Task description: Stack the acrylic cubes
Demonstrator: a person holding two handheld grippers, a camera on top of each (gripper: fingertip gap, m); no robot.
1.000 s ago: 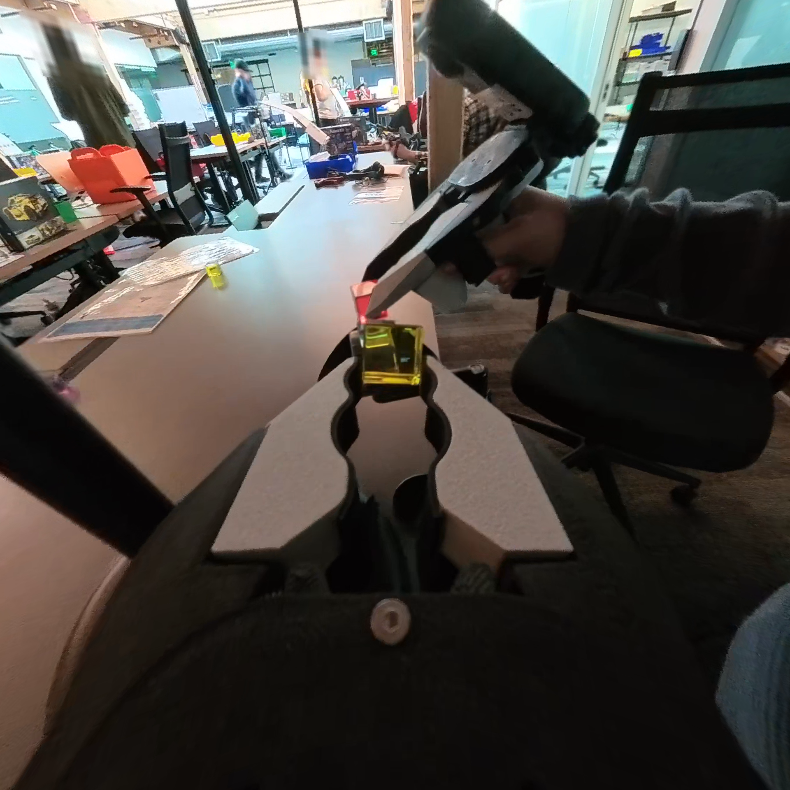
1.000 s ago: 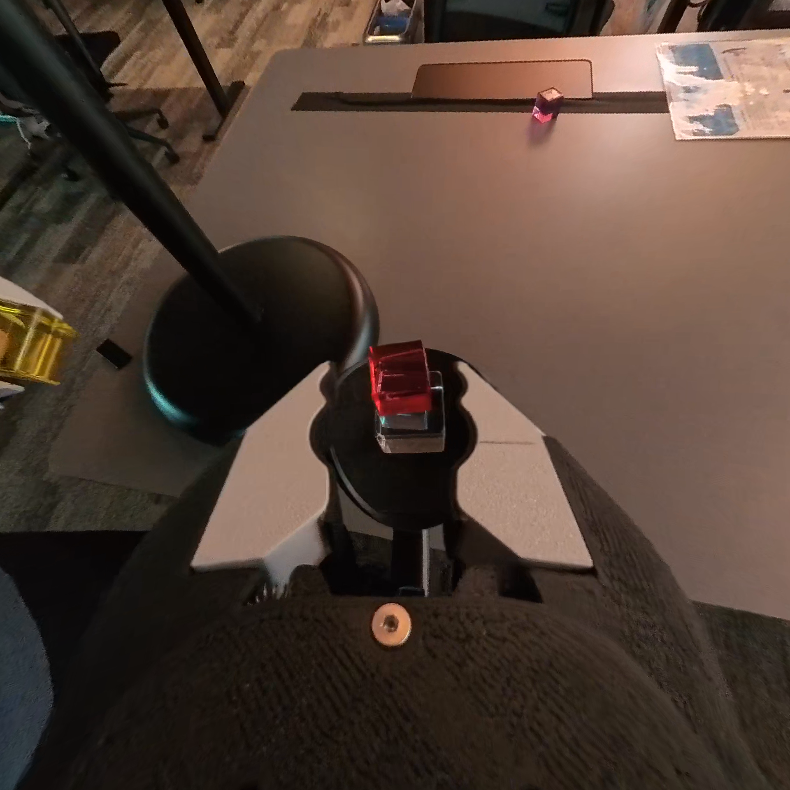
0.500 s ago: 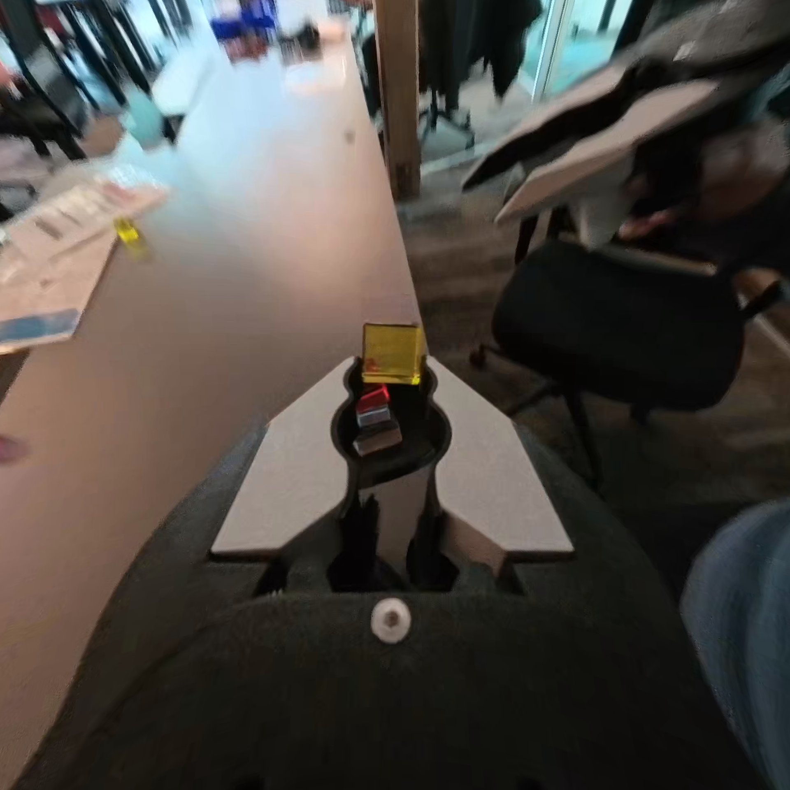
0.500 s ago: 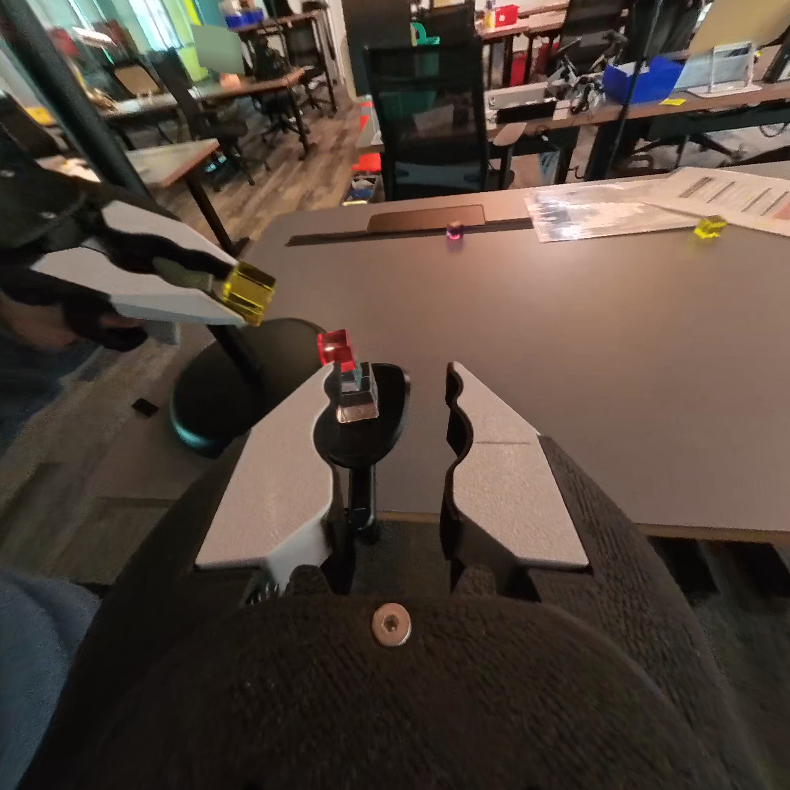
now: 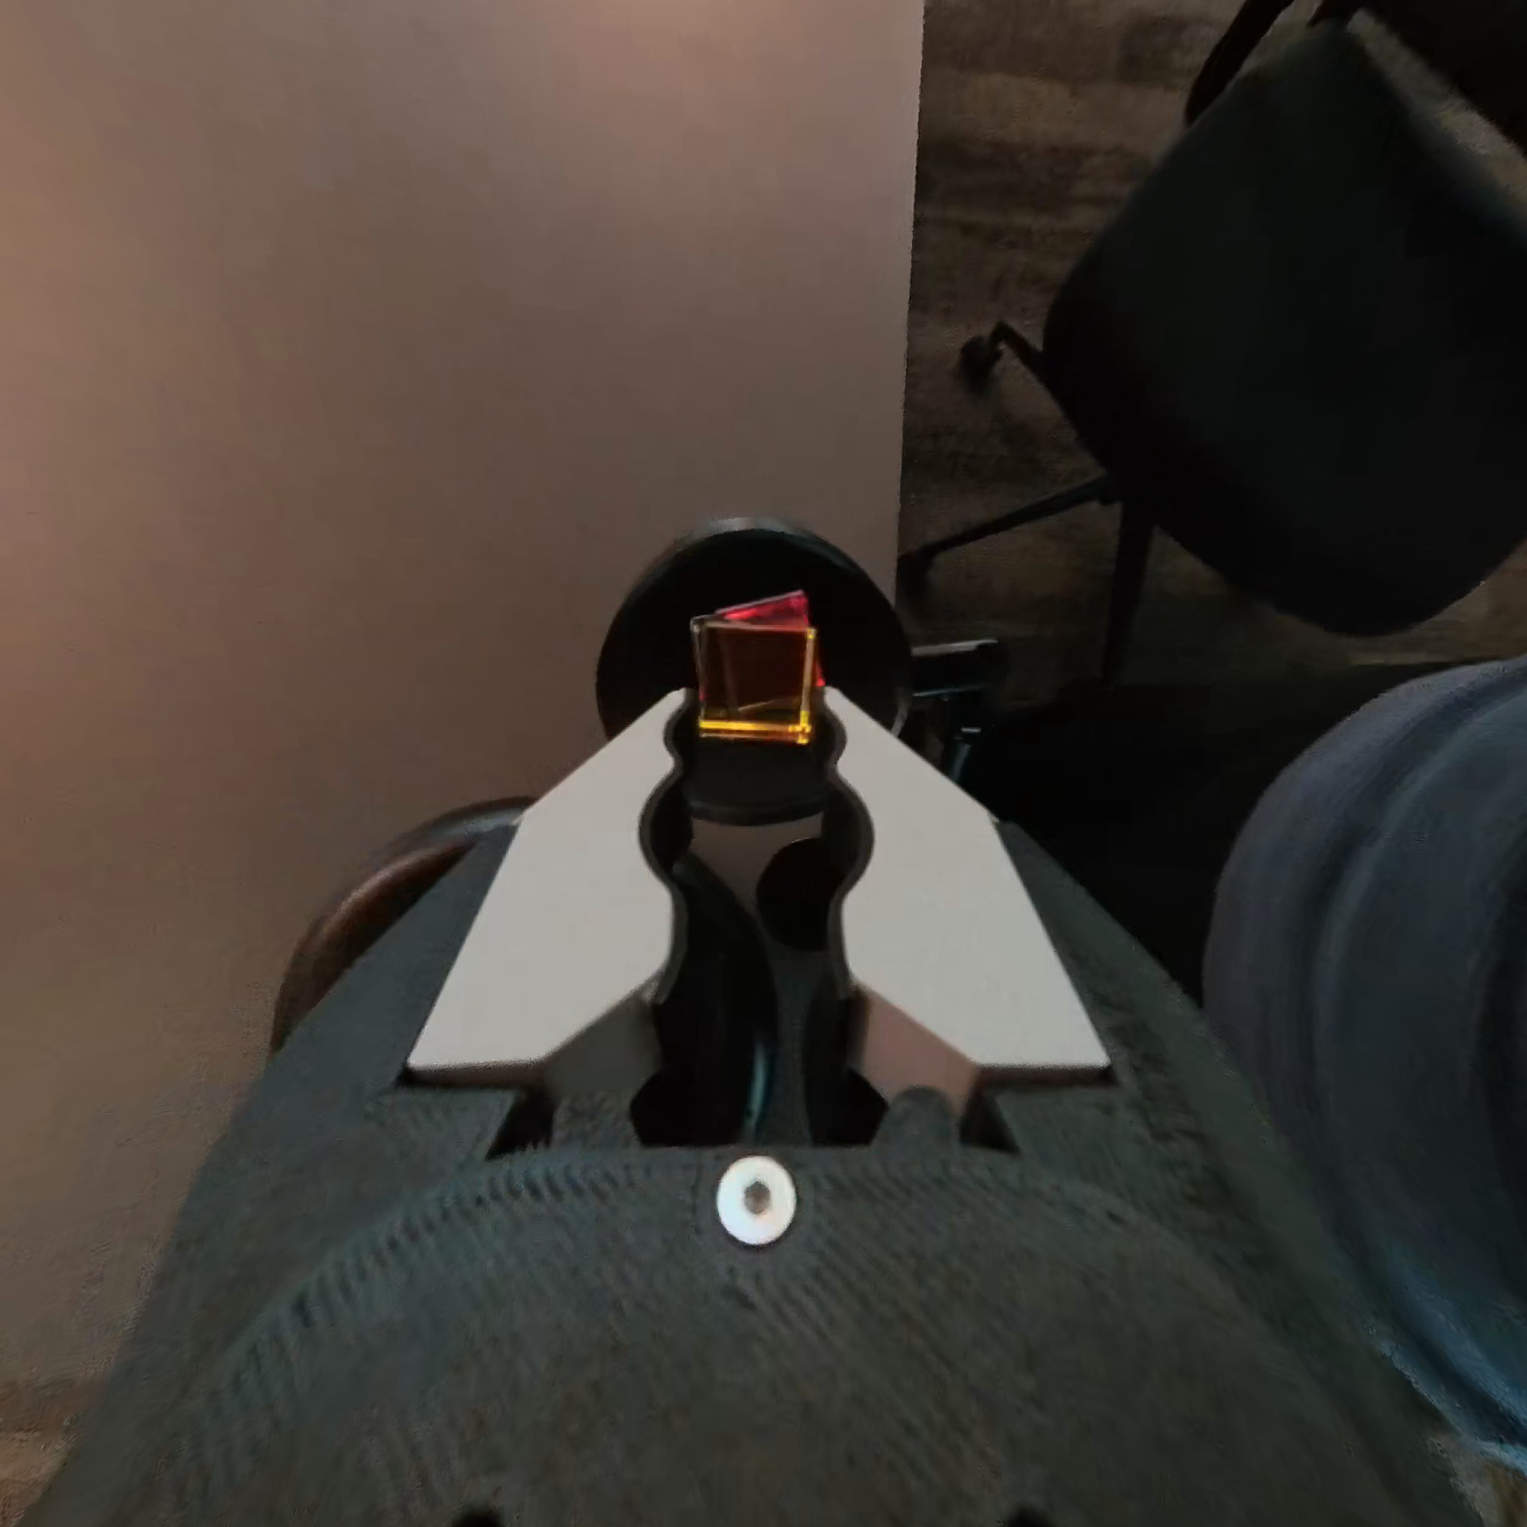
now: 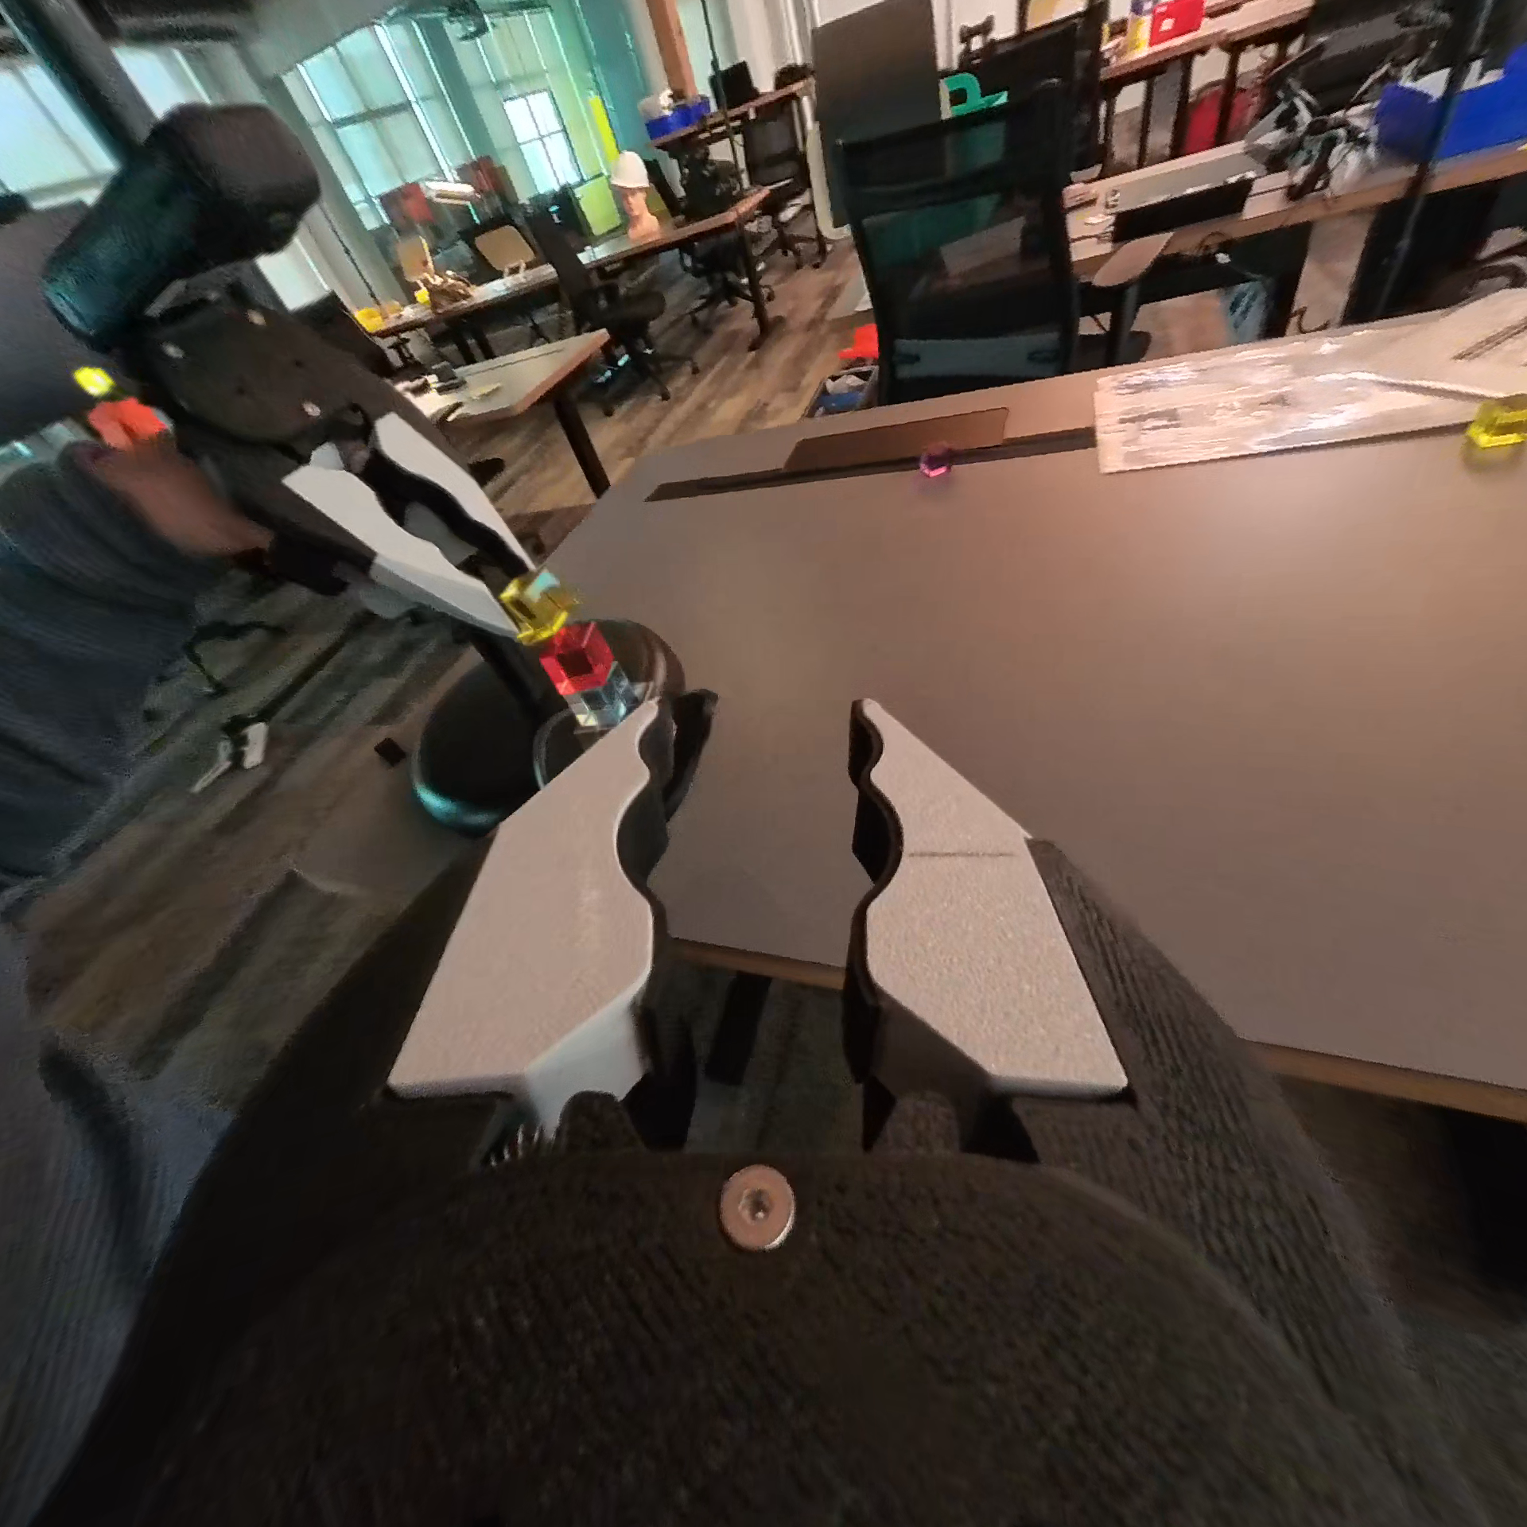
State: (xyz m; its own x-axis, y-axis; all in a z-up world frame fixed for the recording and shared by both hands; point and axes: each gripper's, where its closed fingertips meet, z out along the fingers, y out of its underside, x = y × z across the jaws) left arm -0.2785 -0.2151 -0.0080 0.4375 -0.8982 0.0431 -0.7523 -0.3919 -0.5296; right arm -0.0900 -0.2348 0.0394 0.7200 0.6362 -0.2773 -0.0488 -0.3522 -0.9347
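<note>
My left gripper [image 5: 753, 702] is shut on a yellow see-through cube [image 5: 756, 686]. It holds the cube right over a red cube [image 5: 768, 613] that stands on a black round disc [image 5: 644, 628] at the table's edge. In the right wrist view the yellow cube [image 6: 539, 607] sits at the red cube's [image 6: 576, 659] top, and the red cube stands on a clear cube [image 6: 607, 705]. I cannot tell whether yellow and red touch. My right gripper [image 6: 756, 711] is open and empty, to the right of the stack, over the table [image 6: 1074, 661].
A small magenta cube [image 6: 936, 461] and a second yellow cube [image 6: 1497, 430] lie far back on the table, by a printed sheet [image 6: 1281, 405]. A black stand base [image 6: 471, 744] sits left of the stack. Office chairs [image 5: 1322, 330] stand beyond the edge.
My left gripper carried the yellow cube in over the red-and-clear stack and tipped downward. My right gripper, its open jaws around the stack a second ago, drew back to the right with its jaws a little narrower.
</note>
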